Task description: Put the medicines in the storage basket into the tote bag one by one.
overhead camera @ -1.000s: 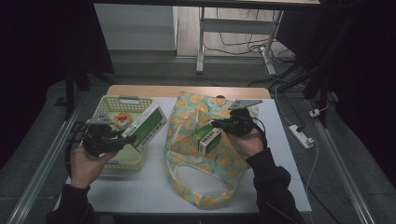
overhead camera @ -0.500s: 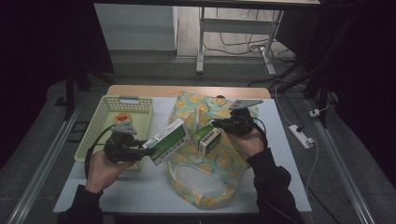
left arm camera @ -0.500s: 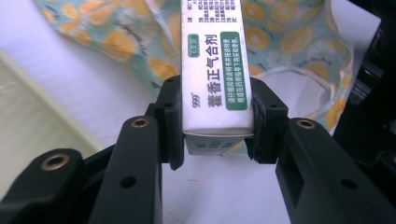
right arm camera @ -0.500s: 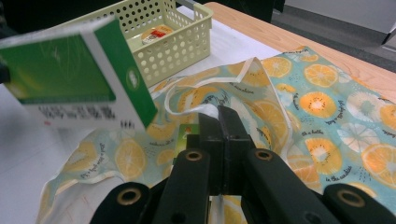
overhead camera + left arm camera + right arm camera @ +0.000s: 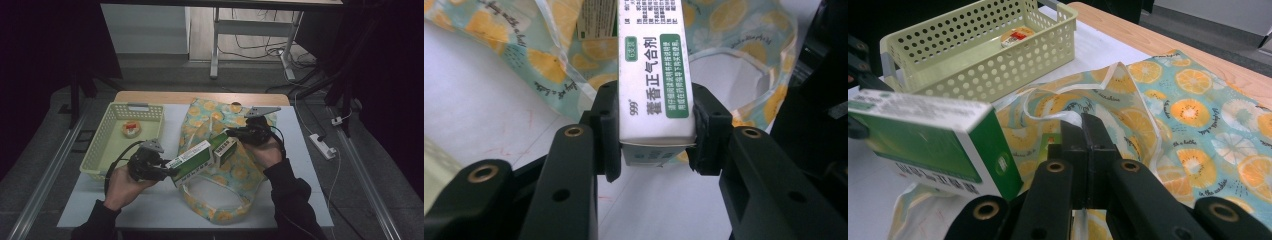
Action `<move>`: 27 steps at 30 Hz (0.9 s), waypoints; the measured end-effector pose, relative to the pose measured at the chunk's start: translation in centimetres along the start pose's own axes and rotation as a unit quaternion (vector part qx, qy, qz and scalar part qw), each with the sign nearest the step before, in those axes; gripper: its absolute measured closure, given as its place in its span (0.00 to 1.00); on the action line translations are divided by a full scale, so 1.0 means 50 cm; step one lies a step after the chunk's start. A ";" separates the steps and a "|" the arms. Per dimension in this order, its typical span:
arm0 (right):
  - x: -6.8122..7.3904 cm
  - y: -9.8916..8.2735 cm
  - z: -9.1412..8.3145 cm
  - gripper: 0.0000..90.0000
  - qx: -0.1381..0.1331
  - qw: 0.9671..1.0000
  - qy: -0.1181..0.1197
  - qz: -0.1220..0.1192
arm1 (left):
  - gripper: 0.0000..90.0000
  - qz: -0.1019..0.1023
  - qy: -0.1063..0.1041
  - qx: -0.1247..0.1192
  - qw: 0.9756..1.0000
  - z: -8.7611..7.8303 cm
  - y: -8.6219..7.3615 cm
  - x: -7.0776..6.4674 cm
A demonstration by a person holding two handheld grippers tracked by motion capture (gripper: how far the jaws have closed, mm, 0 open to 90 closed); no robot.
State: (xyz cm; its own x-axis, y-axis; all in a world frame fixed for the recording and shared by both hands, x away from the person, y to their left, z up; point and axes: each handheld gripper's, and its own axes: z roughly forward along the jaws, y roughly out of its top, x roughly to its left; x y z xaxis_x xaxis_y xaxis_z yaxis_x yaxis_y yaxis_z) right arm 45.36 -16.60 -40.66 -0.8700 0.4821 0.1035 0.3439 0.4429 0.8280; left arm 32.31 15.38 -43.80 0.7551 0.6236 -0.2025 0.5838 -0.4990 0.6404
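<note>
Lower left of the high view: the left hand [image 5: 121, 184], forearm entering from the bottom edge, holds the left gripper [image 5: 167, 167] roughly level and pointing toward the frame's centre. Its jaws are clamped on one end of a green-and-white medicine box [image 5: 194, 162]; in the left gripper view the two pads press the box [image 5: 654, 75] on its opposite long sides, the printed face upward. The far end of the box lies over the mouth of an orange-print bag [image 5: 235, 172], just beside a smaller green box [image 5: 225, 148] at the bag's upper lip. Right of centre, the right hand [image 5: 267, 150], in a dark sleeve, holds the right gripper [image 5: 231, 134] pointing left; in the right gripper view its jaws stand pressed together on a fold of the bag's rim [image 5: 1083, 215], with the medicine box [image 5: 928, 145] at the left of that frame. A pale yellow perforated basket [image 5: 102, 150] occupies the upper left of the table and contains one small round orange-and-white item [image 5: 131, 129]. The bag lies flat down the middle of the white tabletop [image 5: 310, 180], whose far edge is wood-coloured. Beyond the table, a dim room shows a grey floor, metal table legs and loose cables [image 5: 260, 47]; a white power strip [image 5: 321, 146] lies on the floor at the right.
</note>
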 end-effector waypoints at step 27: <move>0.022 0.009 0.009 0.99 -0.001 1.000 0.015 -0.012 | 0.69 -0.018 0.026 0.017 0.999 0.115 0.068 0.011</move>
State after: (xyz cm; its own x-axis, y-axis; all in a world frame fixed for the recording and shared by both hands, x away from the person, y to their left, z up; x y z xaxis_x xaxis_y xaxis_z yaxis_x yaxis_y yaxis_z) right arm 44.73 -15.56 -40.42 -0.8880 0.4489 0.0996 0.3220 0.4526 0.8316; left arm 36.44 10.57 -46.02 0.7177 0.6710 -0.1864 0.6205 -0.4948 0.6084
